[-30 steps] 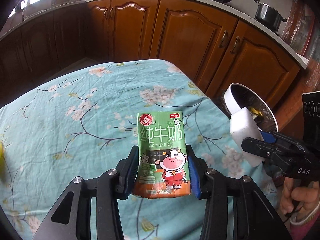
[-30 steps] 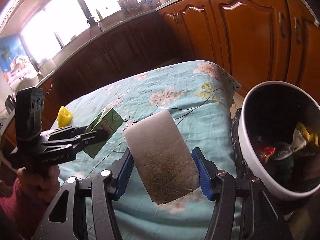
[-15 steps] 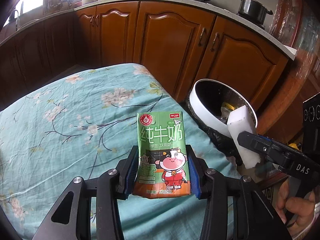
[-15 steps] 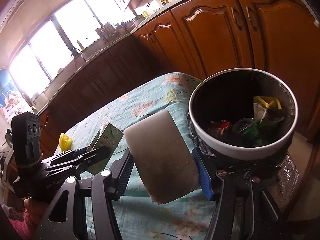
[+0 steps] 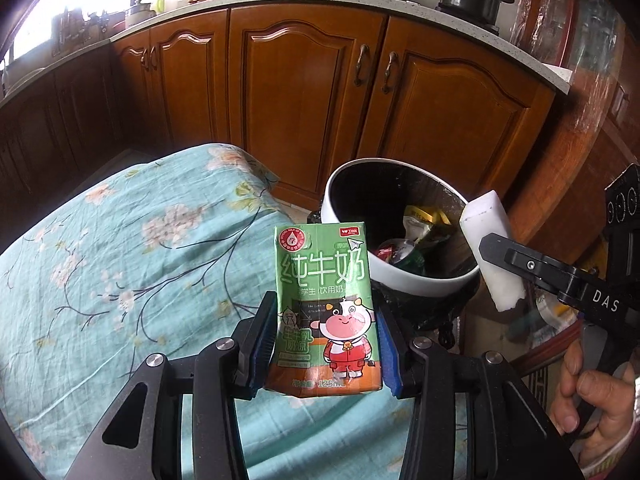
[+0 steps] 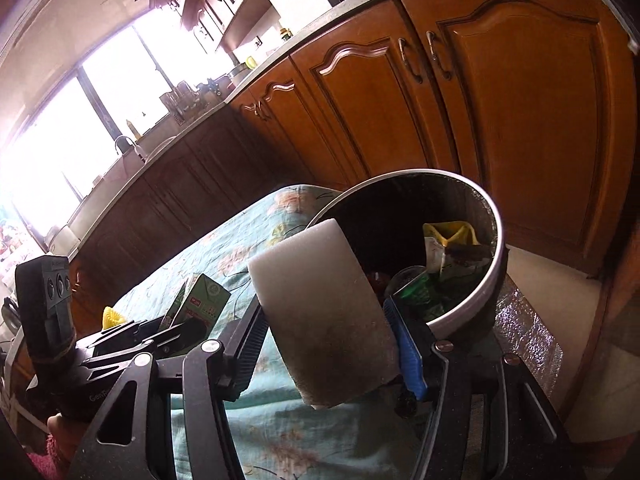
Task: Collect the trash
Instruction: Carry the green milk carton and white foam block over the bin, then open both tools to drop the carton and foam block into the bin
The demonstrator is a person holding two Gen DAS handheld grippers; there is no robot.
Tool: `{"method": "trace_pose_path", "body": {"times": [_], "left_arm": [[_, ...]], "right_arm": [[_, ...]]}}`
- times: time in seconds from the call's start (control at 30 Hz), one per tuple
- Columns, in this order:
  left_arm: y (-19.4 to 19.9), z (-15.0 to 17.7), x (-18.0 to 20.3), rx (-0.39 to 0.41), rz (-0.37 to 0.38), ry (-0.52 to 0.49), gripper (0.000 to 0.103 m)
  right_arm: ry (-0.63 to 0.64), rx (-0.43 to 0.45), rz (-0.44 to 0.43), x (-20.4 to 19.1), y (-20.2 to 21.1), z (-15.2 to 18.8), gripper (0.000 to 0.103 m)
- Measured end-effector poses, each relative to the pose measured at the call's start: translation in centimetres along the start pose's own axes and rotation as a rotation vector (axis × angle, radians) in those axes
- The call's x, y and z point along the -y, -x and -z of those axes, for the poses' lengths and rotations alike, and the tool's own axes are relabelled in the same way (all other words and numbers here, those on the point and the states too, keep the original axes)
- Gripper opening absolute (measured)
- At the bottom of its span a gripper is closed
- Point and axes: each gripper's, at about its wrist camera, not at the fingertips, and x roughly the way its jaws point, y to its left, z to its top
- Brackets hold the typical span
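Observation:
My left gripper (image 5: 325,344) is shut on a green milk carton (image 5: 323,304) with a cartoon cow, held upright over the table's right end. My right gripper (image 6: 328,344) is shut on a white sponge block (image 6: 324,312) with a dirty grey face. That sponge (image 5: 491,248) also shows in the left wrist view, beside the bin's right side. A white-rimmed trash bin (image 5: 404,276) with a black liner stands just past the table's end, holding wrappers and a green can. In the right wrist view the bin (image 6: 472,304) lies right behind the sponge, and the carton (image 6: 200,304) shows at the left.
A table under a teal floral cloth (image 5: 120,264) fills the left. Brown wooden cabinets (image 5: 304,92) with a counter run behind. A small yellow object (image 6: 111,317) lies on the cloth far left. A hand (image 5: 592,404) grips the right tool's handle.
Both grippers have swung rightward across the table toward the bin, each keeping its load. The bin now sits much closer and more centred in both views.

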Motion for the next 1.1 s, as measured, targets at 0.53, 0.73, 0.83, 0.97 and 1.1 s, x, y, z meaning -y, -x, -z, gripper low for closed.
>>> {"method": "trace_pose_path", "body": {"times": [0.53,0.73,0.83,0.97,1.1], "left_arm": [[-6.1,-5.7,2.0,-0.057,0.057,-0.048,0.044],[-8.0,-7.2,2.6,-0.077,0.056,-0.059,0.044],[-8.7,-7.4,2.6,-0.088,0.057,-0.06,0.044],[-9.6,-7.4,2.8,-0.104,0.057,-0.064,0.044],[-10.2,-7.7,3.0,-0.115,0.062,-0.061,0.044]], "right_arm": [[-0.008,-0.022,0.088,3.6,-2.2,-4.0,0.06],[0.003,-0.041,0.105,4.2,-3.0,-4.8,0.061],[0.003,-0.061,0.112,4.5,-3.6,-4.8,0.061],[0.0,-0.072,0.115,5.0,-4.3,-5.3,0.063],[-0.007,-0.074,0.112,5.4,-4.5,-5.6,0.065]]}}
